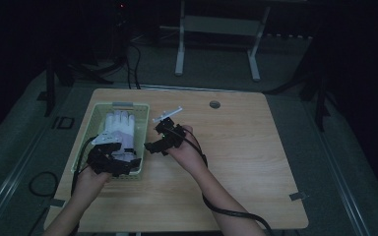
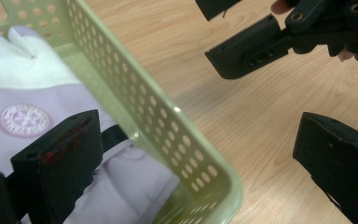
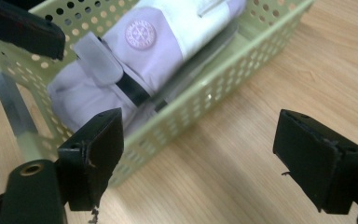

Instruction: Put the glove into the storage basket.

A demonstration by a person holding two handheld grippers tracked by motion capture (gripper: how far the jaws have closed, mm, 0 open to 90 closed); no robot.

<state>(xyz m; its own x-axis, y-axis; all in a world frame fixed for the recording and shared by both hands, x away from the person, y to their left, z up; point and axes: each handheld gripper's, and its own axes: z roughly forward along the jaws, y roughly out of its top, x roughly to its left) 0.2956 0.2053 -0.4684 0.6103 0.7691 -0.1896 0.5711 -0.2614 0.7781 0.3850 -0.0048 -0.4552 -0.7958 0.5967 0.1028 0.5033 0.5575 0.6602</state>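
From the high view, a pale green basket [image 1: 94,129] sits on the left part of the wooden counter [image 1: 236,162], and a white and lilac glove [image 1: 119,129] lies inside it, fingers pointing away from the person. The left gripper [image 1: 112,164] hangs over the near end of the basket, above the cuff of the glove. The right gripper [image 1: 161,142] is just beside the basket's right wall, over bare wood, and a black cable [image 1: 221,209] trails from it along the forearm. A round hole [image 1: 214,104] shows near the far edge of the counter, and behind it stands a white metal frame [image 1: 216,44] on the dark floor. How wide the jaws stand cannot be told from up here.

The left gripper view brings the detail: its jaws stand wide with nothing between the pads, one over the glove [image 2: 37,107] inside the basket [image 2: 168,135], the other outside over the wood. A round embossed emblem [image 2: 24,119] sits on the lilac back of the glove; its lettering is too small to read. The right gripper [image 2: 279,42] shows at the top.

The right gripper view shows its own jaws wide too, holding nothing, above the counter beside the perforated wall of the basket [image 3: 200,107]. Here the glove [image 3: 135,60] shows its strap and a black band at the wrist, and the same emblem [image 3: 140,33], unreadable.
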